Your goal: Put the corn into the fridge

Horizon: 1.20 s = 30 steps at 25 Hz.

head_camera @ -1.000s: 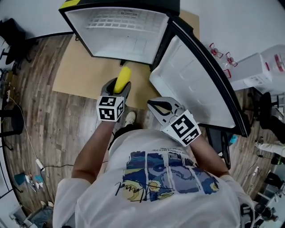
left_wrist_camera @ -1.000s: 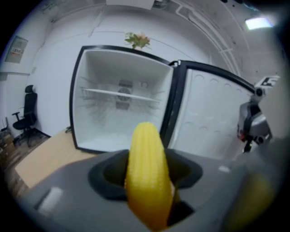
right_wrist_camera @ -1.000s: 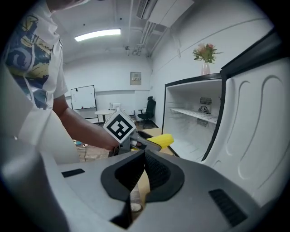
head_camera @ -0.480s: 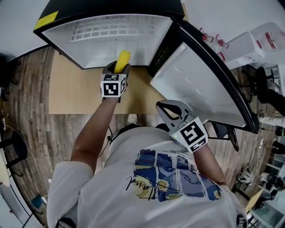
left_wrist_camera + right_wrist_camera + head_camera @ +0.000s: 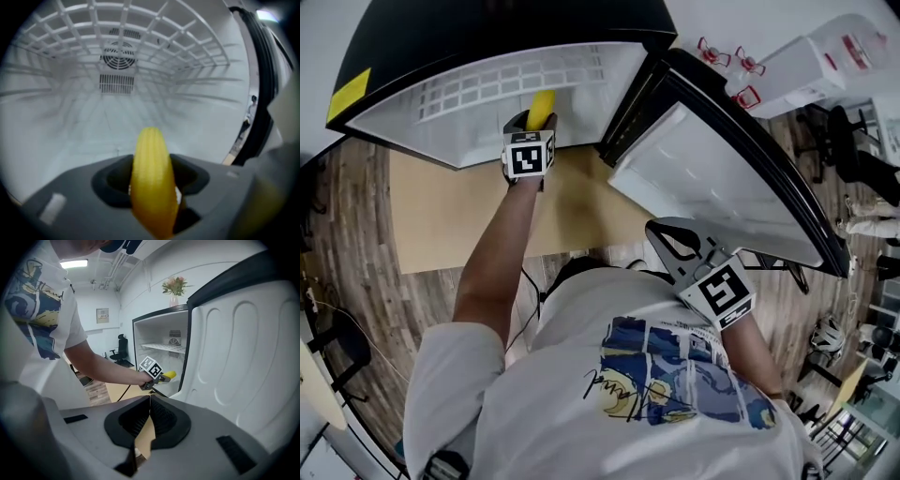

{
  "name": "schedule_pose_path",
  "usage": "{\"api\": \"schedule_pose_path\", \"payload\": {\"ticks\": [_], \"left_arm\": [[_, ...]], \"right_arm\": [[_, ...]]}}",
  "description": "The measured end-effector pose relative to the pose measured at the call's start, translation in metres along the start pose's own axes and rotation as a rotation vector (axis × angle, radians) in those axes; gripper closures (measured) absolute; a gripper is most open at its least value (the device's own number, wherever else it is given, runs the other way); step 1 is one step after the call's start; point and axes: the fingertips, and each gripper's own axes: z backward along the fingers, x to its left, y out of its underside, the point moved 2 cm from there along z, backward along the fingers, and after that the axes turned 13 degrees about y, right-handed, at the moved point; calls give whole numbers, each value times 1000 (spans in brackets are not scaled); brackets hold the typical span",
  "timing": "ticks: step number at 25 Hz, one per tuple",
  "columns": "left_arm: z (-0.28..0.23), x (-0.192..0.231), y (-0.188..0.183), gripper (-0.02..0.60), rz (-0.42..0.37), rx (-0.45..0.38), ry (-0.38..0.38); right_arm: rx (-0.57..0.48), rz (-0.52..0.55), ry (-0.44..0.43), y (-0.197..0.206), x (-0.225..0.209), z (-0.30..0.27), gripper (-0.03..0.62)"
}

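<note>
My left gripper [image 5: 532,129] is shut on a yellow corn cob [image 5: 542,105] and reaches into the mouth of the open fridge [image 5: 478,89]. In the left gripper view the corn [image 5: 151,178] stands up between the jaws, with the fridge's white interior and its wire shelf [image 5: 126,33] ahead. My right gripper [image 5: 675,246] hangs back near my body beside the open door [image 5: 722,187], its jaws shut with nothing between them. The right gripper view shows the left gripper [image 5: 151,367] and the corn [image 5: 168,375] at the fridge's lower opening.
The fridge stands on a tan board [image 5: 469,206] over wood flooring. Its door swings out to the right, with a white moulded inner liner [image 5: 239,362]. White boxes [image 5: 825,56] sit at the far right. An office chair [image 5: 121,350] stands in the background.
My left gripper has carried the corn forward from in front of the fridge into its opening. The right gripper has shifted slightly and rolled, staying shut.
</note>
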Motion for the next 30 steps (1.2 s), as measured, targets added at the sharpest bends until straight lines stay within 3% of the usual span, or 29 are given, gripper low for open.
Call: {"api": "schedule_pose_path", "payload": {"ticks": [6, 15, 30], "left_arm": [[-34, 18, -4, 334, -36, 36, -4], [-71, 27, -10, 334, -96, 77, -4], [-84, 28, -8, 325, -154, 120, -24]], "right_arm": [[6, -67, 24, 3, -12, -5, 582], [54, -76, 44, 8, -14, -11, 582], [74, -100, 60, 16, -9, -5, 582]]}}
